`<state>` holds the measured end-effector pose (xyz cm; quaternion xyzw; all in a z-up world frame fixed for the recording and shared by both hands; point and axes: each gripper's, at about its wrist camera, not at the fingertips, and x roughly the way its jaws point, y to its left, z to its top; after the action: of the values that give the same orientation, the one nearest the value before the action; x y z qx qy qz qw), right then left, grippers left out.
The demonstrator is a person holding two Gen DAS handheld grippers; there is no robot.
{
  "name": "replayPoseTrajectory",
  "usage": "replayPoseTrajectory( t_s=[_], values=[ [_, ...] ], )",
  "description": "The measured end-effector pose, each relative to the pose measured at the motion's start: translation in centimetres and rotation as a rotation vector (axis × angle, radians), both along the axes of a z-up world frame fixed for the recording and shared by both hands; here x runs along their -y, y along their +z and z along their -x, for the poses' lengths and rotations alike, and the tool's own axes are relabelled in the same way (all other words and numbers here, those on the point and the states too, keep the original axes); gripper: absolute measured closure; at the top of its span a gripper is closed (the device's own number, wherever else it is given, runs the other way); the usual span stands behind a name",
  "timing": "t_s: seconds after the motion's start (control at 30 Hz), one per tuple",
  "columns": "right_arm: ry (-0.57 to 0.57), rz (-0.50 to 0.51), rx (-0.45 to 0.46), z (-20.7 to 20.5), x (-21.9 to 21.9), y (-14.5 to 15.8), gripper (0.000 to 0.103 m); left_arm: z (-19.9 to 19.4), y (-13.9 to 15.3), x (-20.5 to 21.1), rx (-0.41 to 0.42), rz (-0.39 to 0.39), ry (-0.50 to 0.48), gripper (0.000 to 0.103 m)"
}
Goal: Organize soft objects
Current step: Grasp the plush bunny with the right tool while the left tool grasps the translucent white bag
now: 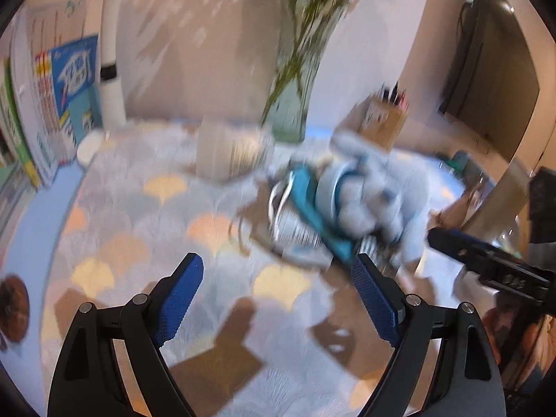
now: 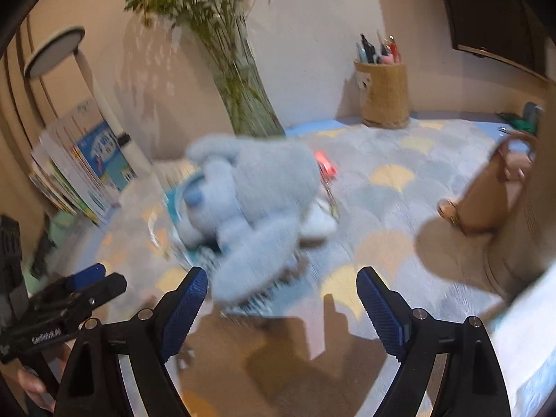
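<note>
Desk with scallop-print cloth, wall behind; vase, pen cup, books, brown bag around. Frames blurry. Blue plush lies mid-cloth on top of a wire basket with teal stuff under it; whether it sits fully inside, can't tell. Step looks like approach to grab the plush. Next: right gripper goes forward, straddles the near limb, closes gently. Right jaws spread wide, empty, plush tip between them, contact unclear. Left gripper also wide apart, holding nothing, plush just past its right finger.
</note>
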<state>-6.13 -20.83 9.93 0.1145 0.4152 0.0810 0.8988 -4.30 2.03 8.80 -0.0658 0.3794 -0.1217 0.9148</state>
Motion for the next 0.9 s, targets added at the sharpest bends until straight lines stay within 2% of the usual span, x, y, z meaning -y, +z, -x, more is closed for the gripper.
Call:
replayPoseTrajectory(
  t_s=[0.07, 0.17, 0.33, 0.43, 0.5, 0.53, 0.7, 0.77, 0.83, 0.87, 0.9],
  values=[
    [0.002, -0.006, -0.001, -1.3, -0.2, 0.7, 0.013, -1.3, 0.8, 0.3, 0.023, -0.007, 0.003, 0.016],
    [-0.005, -0.028, -0.014, -3.7, -0.1, 0.6, 0.013, -3.8, 1.0, 0.8, 0.020, -0.059, 0.011, 0.017],
    [0.009, -0.178, -0.084, -7.0, 1.3, -1.8, 0.013, -7.8, 1.3, -0.9, 0.041, -0.099, 0.015, 0.016],
    [0.045, -0.184, -0.058, -7.4, 0.8, -2.0, 0.024, -11.3, 0.3, -2.0, 0.002, -0.102, 0.000, 0.016],
    [0.060, -0.160, -0.023, -7.3, 0.4, -1.5, 0.042, -13.4, -0.6, -2.2, -0.026, -0.105, 0.000, 0.016],
    [0.059, -0.147, -0.011, -7.2, 0.4, -1.3, 0.045, -14.5, -1.1, -2.2, -0.034, -0.105, -0.003, 0.016],
    [0.049, -0.185, 0.025, -6.6, 1.5, -0.6, 0.051, -18.5, -3.6, -1.0, -0.102, -0.096, -0.055, 0.016],
    [0.051, -0.199, 0.049, -6.1, 1.9, 0.0, 0.051, -19.0, -4.2, -0.4, -0.115, -0.102, -0.069, 0.016],
    [0.055, -0.214, 0.067, -5.6, 2.1, 0.7, 0.051, -18.8, -4.4, 0.3, -0.096, -0.111, -0.082, 0.021],
    [0.055, -0.221, 0.077, -5.4, 2.2, 1.1, 0.051, -18.6, -4.4, 0.6, -0.081, -0.127, -0.083, 0.031],
    [0.055, -0.227, 0.089, -5.1, 2.3, 1.6, 0.051, -18.6, -4.5, 0.8, -0.087, -0.142, -0.085, 0.057]
  ],
)
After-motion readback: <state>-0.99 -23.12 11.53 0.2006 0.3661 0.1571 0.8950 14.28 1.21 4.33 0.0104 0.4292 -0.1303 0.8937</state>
